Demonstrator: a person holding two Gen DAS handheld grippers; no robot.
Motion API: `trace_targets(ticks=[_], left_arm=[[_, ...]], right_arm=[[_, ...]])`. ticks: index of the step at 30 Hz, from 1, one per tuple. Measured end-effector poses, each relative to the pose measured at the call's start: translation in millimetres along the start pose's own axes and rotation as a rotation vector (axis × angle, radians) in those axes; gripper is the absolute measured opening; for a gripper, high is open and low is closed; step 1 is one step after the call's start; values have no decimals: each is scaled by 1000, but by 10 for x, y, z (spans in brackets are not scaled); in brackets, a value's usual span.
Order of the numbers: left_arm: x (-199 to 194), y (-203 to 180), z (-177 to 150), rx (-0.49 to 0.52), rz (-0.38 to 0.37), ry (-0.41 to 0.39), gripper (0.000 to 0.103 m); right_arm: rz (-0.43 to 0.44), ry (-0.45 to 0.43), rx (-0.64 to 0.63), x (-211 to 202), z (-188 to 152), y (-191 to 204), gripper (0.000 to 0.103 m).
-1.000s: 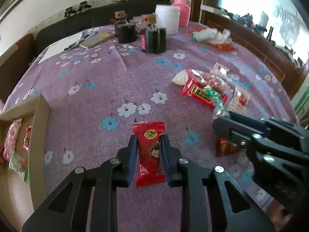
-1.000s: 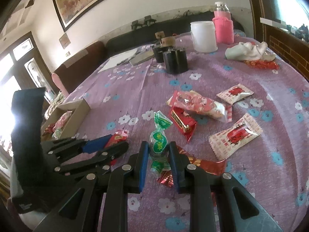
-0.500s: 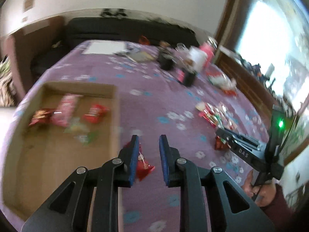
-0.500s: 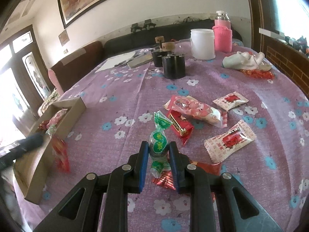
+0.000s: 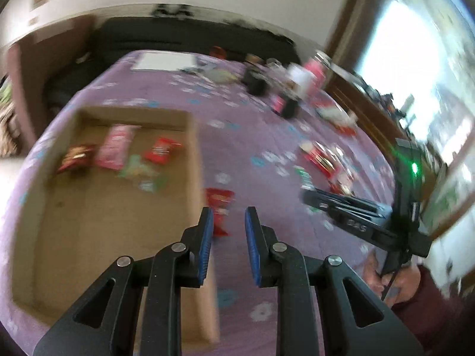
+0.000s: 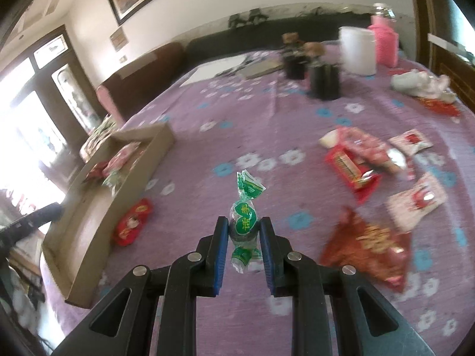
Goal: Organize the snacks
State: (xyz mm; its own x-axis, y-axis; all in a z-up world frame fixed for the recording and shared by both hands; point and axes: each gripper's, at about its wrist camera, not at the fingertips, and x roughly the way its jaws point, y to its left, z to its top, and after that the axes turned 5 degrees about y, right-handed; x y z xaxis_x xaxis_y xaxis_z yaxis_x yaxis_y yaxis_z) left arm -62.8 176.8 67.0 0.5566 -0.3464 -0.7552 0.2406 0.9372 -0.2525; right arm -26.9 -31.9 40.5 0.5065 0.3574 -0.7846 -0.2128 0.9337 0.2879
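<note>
- Since a second ago, the left tool (image 5: 227, 216) has swung from the loose snacks across to the cardboard box (image 5: 194, 154), and the red packet (image 6: 132, 225) it carried is no longer between its jaws
- That packet now lies on the purple tabletop (image 6: 267, 109), just beside the box's outer wall and not inside it; the left tool is clenched on nothing
- The right tool (image 6: 243, 221) has lifted and grips the green candy (image 6: 242, 218) by its middle, with both twisted ends sticking out
- Risk: the red packet may get left outside the box, since it sits tight against the wall where a jaw has little room to slip in beside it
- Risk: the candy is round and wrapped in slick film, so it could squirt out of the pads in a fast swing, or be let go short of the rim like the red one
- The box wall stands between the candy and the pink packet (image 5: 115, 146) already inside, so the candy must clear it
- The left tool hangs over that same near corner, which could crowd the right tool's approach
- A red-and-gold bag (image 6: 368, 246) and other snacks remain on the right
</note>
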Motion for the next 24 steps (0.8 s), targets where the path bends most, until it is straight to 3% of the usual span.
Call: trace_targets(ticks=[4,7,10,12,13,14,17,21,22,24], left_arm=[[148,-113,84,-23,-25,33,19],[78,-74,99,-74,-65,18,19],[-36,17,62,-108,-62,7,19],[-117,148,20,-150,-62,-2,26],[-171,250,-16,-189,-60,-8,34],[-210,315,-44,-215,-63,-13,40],[-374,502,-170,-283,-68,-47,40],[-549,626,-322,-329,-81,-83,40],[-577,645,-351,-335,-82,-85,40],[-624,697,-409,-346,-79,-87,40]], right_arm=[[52,42,-34,43,-3,197,22],[-75,46,-101,60,-21,297,22],[-138,71,-143,47,-55,266,25],[-166,44,-136,-109,-46,220,29],[-165,22,-126,-193,-27,204,38],[-156,-11,-116,-297,1,199,46],[-84,-50,-123,-419,138,307,46],[71,55,-139,-101,315,624,38],[90,84,-146,34,364,727,30],[77,127,-167,291,440,909,26]])
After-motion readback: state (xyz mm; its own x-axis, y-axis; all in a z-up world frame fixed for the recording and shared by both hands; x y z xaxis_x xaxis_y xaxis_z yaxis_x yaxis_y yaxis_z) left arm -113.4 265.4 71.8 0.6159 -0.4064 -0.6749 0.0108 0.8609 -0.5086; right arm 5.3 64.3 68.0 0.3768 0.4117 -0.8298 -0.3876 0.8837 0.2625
